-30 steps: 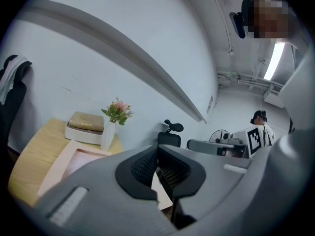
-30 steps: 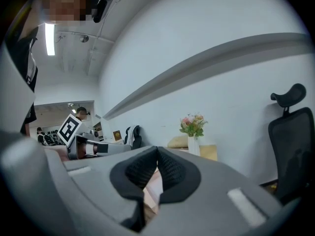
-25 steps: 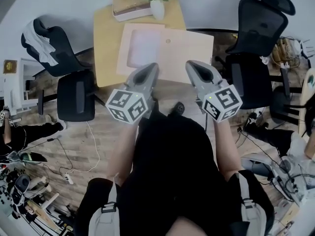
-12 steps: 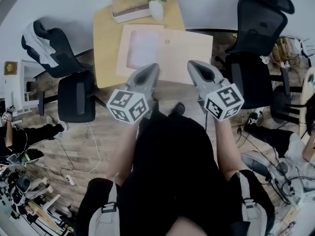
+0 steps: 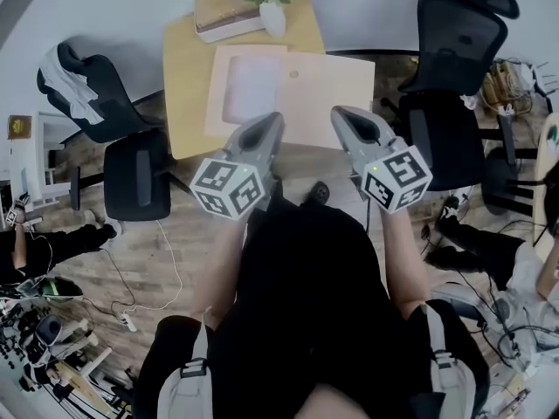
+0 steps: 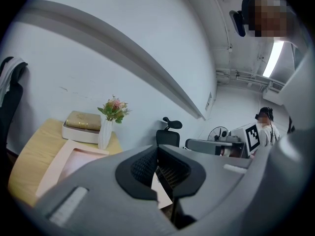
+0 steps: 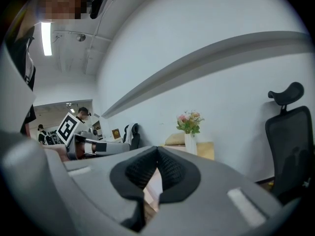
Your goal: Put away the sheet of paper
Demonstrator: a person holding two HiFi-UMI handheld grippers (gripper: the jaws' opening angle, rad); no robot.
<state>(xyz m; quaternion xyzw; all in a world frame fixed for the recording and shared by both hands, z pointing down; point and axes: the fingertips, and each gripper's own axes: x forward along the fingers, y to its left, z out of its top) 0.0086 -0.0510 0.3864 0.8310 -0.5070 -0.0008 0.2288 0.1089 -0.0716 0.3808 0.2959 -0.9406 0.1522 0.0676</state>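
Observation:
A pale sheet of paper (image 5: pixel 251 85) lies inside a flat pink tray-like folder (image 5: pixel 217 94) on the wooden table (image 5: pixel 185 68). The folder's beige flap (image 5: pixel 332 94) lies open to the right. In the left gripper view the tray (image 6: pixel 54 168) shows low left. My left gripper (image 5: pixel 268 122) and right gripper (image 5: pixel 341 114) hover side by side over the table's near edge, short of the folder. Each has its jaws closed tip to tip with nothing between them, as both gripper views, left (image 6: pixel 157 150) and right (image 7: pixel 157 150), confirm.
A stack of books (image 5: pixel 229 11) and a white vase of flowers (image 5: pixel 272 14) stand at the table's back against the wall. Black office chairs flank the table at left (image 5: pixel 135 182) and right (image 5: pixel 454 59). Cables (image 5: pixel 166 269) trail on the wooden floor.
The table has drifted slightly up and left in the head view. Both grippers keep the same shut pose.

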